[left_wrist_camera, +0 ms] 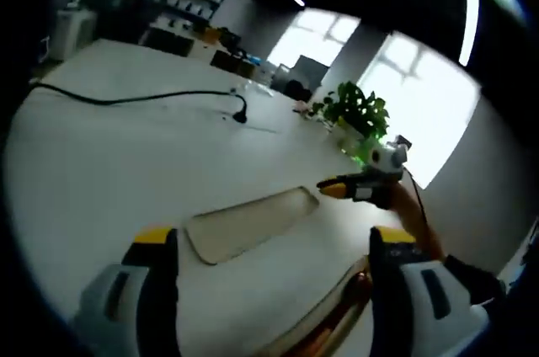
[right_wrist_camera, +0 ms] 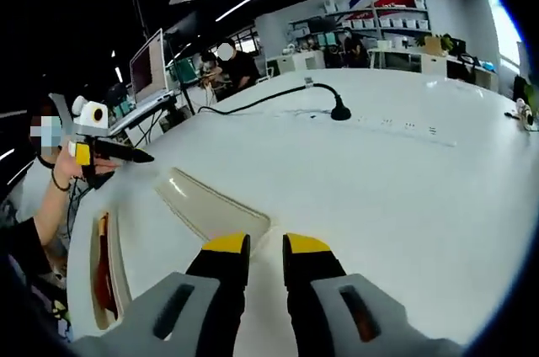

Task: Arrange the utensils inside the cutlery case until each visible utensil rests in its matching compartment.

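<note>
The left gripper (left_wrist_camera: 274,256) hovered over the table with its yellow-tipped jaws spread wide apart and nothing between them. The right gripper (right_wrist_camera: 265,247) hung over the table with its jaws close together, a narrow gap left, gripping nothing. A hand (right_wrist_camera: 72,167) held the left gripper near the table's edge.

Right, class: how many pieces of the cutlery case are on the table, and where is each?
2. The clear lid lies flat on the table; the base tray, holding utensils, sits beside it near the table's edge.
</note>
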Available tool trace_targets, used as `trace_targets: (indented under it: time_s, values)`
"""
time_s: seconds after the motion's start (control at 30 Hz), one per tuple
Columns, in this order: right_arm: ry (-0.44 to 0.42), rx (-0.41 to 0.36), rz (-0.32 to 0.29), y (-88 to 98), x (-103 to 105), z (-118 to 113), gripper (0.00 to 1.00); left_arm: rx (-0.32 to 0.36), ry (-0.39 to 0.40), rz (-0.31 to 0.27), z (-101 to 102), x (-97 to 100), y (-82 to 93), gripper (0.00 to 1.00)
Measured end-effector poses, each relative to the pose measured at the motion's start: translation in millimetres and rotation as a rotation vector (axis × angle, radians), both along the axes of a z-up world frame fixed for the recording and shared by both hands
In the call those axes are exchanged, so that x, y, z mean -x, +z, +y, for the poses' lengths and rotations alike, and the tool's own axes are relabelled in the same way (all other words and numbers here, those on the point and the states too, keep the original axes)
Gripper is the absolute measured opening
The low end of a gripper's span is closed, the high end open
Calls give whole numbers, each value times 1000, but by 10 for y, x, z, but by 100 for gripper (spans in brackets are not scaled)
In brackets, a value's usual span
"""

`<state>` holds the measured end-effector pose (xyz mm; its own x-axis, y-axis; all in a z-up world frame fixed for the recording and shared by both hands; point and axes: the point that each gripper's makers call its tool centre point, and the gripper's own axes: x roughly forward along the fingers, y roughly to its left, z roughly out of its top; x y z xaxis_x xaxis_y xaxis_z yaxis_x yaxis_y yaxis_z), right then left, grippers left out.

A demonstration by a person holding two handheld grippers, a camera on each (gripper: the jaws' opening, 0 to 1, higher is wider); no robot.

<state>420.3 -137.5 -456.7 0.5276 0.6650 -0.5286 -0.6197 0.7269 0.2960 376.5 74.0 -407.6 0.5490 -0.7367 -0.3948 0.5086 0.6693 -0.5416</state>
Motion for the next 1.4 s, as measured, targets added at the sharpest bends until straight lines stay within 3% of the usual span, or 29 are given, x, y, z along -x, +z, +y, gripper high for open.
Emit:
trace_targets:
  time_s: [0.07, 0.2, 0.5, 0.77, 1.13, 1.23, 1.4]
  values:
    - [-56, -26, 29, -15, -44, -30, 15, -3, -10, 20, -24, 3, -28, 100]
    - [-73, -58, 51, -24, -113, -60, 15, 18, -17, 65, -71, -10, -87, 100]
    - [-62, -104, 104, -40, -70, 6, 15, 17, 8, 119, -84, -51, -212, 100]
    - [-37, -135, 146, -24, -16, 98, 15, 56, 17, 137, -96, -89, -192, 99]
    - [-59, -177, 168, -36, 51, 132, 8, 119, 60, 169, 14, -149, -202, 88]
    - [-66, -194, 167, -54, 80, 114, 5, 132, 69, 168, 56, -151, -232, 80]
    - [-73, -195, 146, -57, 83, 68, 4, 219, 90, 200, 104, -140, -258, 68]
